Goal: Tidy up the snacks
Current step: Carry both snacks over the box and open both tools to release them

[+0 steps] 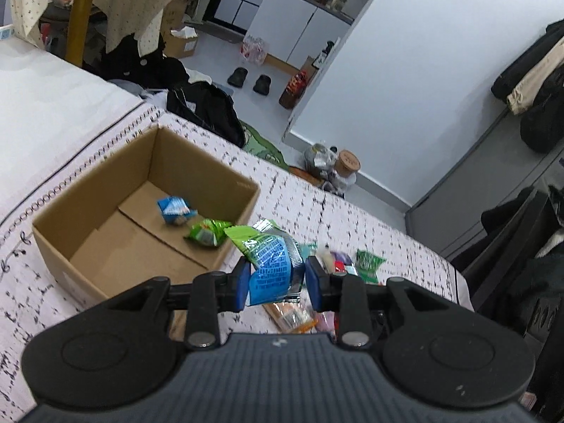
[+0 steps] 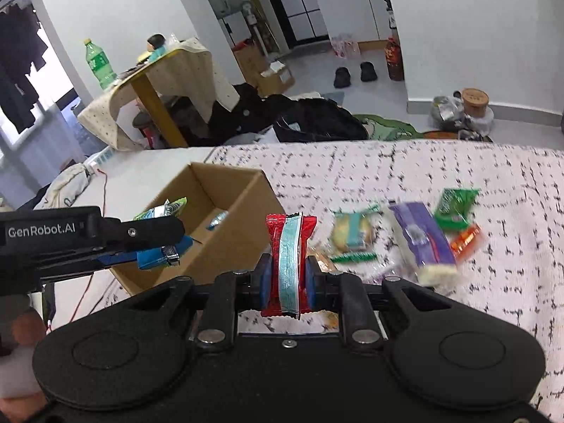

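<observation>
A glossy green-and-blue snack packet [image 1: 273, 264], crinkled foil with a serrated silver seam, is clamped between the blue pads of the left claw [image 1: 274, 283], held in the air just beside the near right corner of the cardboard box [image 1: 105, 179]. The right claw [image 2: 285, 278] is closed on a red packet [image 2: 289, 264] with a pale teal stripe down its middle, its sealed ends flaring above and below the pads. The box is plain brown corrugated board, open-topped and square-cornered, its bottom flaps meeting in a visible seam; inside lie a small blue-and-white pouch [image 1: 175, 210] and a shiny green pouch [image 1: 206, 232], close together near the right wall. To the right of the box, the loose snacks lie scattered on the bed [image 2: 423, 165], whose cover is a pale woven fabric flecked with short black dashes: a round biscuit in clear wrap [image 2: 352, 232], a long purple wrapper [image 2: 423, 236], a green packet [image 2: 454, 206] and an orange one [image 2: 465, 241] touching it. In the right wrist view the left claw [image 2: 165, 246] reaches in from the left, beside the box's front wall.
</observation>
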`<state>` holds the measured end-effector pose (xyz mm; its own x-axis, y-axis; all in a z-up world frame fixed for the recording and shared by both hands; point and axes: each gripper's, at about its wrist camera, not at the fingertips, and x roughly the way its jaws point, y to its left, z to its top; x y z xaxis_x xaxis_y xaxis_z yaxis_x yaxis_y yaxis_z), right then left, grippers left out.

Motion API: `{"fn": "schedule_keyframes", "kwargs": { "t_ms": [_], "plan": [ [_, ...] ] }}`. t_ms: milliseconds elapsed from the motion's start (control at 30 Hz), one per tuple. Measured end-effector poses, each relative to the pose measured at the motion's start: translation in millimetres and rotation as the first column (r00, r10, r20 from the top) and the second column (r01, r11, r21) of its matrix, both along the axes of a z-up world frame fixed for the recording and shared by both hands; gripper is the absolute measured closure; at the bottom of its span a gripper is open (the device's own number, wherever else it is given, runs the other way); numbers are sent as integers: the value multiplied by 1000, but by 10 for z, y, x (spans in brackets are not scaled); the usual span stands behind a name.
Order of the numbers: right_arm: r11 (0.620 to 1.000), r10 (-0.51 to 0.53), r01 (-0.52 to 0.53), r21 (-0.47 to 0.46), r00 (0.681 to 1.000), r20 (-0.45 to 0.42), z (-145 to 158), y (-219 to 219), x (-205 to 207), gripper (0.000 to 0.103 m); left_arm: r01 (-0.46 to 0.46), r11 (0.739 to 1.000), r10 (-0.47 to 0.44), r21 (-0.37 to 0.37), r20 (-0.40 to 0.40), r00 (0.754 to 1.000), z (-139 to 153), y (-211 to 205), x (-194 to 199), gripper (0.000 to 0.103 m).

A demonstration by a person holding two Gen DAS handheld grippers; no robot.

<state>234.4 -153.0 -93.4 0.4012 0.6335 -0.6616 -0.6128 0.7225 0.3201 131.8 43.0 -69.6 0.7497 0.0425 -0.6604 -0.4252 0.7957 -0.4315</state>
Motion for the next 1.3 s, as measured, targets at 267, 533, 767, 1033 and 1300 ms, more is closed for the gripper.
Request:
{"fn": "schedule_keyframes", "kwargs": {
  "t_ms": [267,533,767,1033,1300],
  "plan": [
    [1000,14,-15,25,1000,14,114,153,41,83,-36,999,35,23,19,999,107,237,-17,71],
    [998,69,-68,-7,996,53,170,430,49,83,-100,995,101,23,-13,995,-8,557,-5,71],
    [994,113,-112,-16,990,84,218,704,117,83,-133,991,134,27,-47,990,-106,780,11,71],
    [991,130,-130,12,991,34,170,917,192,83,-148,988,150,40,-72,986,-117,921,11,71],
    [989,144,-144,18,990,4,107,1012,207,83,-188,980,194,66,-87,977,-87,987,-26,47]
  ]
}}
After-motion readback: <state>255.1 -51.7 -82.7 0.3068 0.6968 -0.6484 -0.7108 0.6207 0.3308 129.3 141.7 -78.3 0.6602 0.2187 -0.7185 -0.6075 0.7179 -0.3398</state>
